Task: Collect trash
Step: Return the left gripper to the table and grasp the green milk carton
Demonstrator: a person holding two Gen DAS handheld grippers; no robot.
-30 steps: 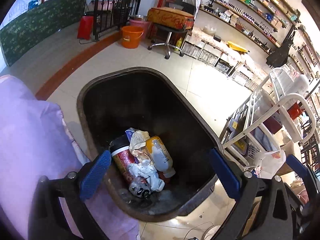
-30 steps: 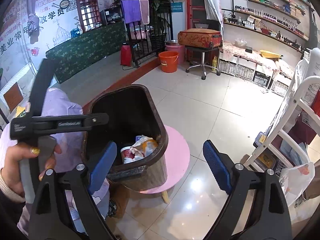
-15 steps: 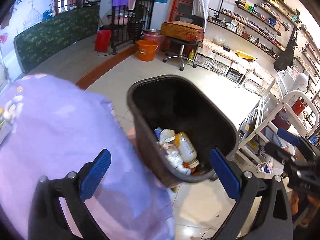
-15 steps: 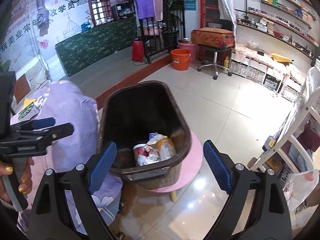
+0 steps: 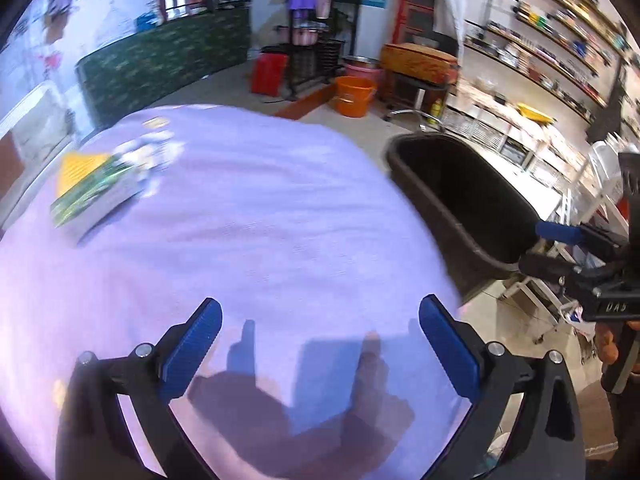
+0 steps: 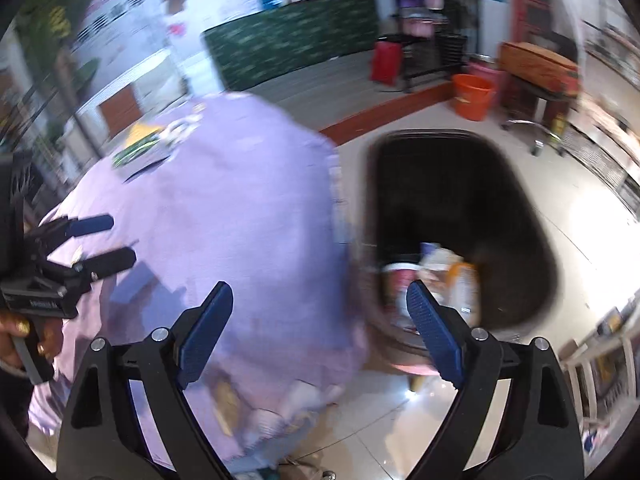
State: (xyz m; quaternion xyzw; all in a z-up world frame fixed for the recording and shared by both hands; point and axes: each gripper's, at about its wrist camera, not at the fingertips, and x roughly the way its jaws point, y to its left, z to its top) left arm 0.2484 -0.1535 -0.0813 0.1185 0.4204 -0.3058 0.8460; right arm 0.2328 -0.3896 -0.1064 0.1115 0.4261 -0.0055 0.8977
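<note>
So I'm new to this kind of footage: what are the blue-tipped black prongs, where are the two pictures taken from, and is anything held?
A person holds a two-finger gripper in each hand, with a camera on each looking along its fingers. One picture is from the left gripper, the other from the right gripper. Both are open and hold nothing. Below is a purple cloth with a green and yellow packet on it. Beside it stands a dark bin with trash inside.

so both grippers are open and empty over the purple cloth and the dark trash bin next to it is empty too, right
Not quite: the dark trash bin is not empty. The right wrist view shows trash at its bottom, including a cup and a bottle. The rest holds: the left gripper and right gripper are open and empty near the purple cloth.
</note>
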